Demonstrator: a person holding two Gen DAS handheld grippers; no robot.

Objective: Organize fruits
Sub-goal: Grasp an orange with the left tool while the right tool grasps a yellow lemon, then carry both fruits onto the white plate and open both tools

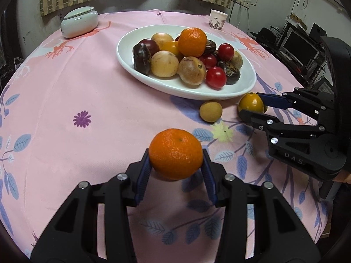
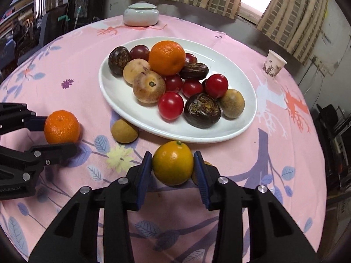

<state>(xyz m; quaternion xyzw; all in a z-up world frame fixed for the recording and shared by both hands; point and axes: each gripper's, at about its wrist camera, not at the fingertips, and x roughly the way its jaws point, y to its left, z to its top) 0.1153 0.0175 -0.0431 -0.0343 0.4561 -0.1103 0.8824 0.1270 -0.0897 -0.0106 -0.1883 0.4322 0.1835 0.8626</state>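
My left gripper [image 1: 175, 156] is shut on an orange mandarin [image 1: 175, 153], held just above the pink cloth; the right wrist view shows the same mandarin [image 2: 61, 127] in that gripper [image 2: 60, 134]. My right gripper [image 2: 173, 156] is shut on a yellow-orange citrus [image 2: 172, 163] with both blue pads against its sides, close to the plate's near rim; the left wrist view shows this gripper [image 1: 250, 104] at the right. A white oval plate [image 1: 175, 90] [image 2: 197, 137] holds another mandarin, red tomatoes, tan and dark fruits. A small tan fruit [image 1: 210, 111] [image 2: 124, 130] lies loose beside the plate.
A pale lidded ceramic jar [image 1: 79, 22] [image 2: 141, 14] stands at the table's far side. A paper cup [image 1: 217, 19] [image 2: 274, 65] stands beyond the plate. The round table's edge curves away on all sides. Another small fruit peeks from behind my right gripper's finger.
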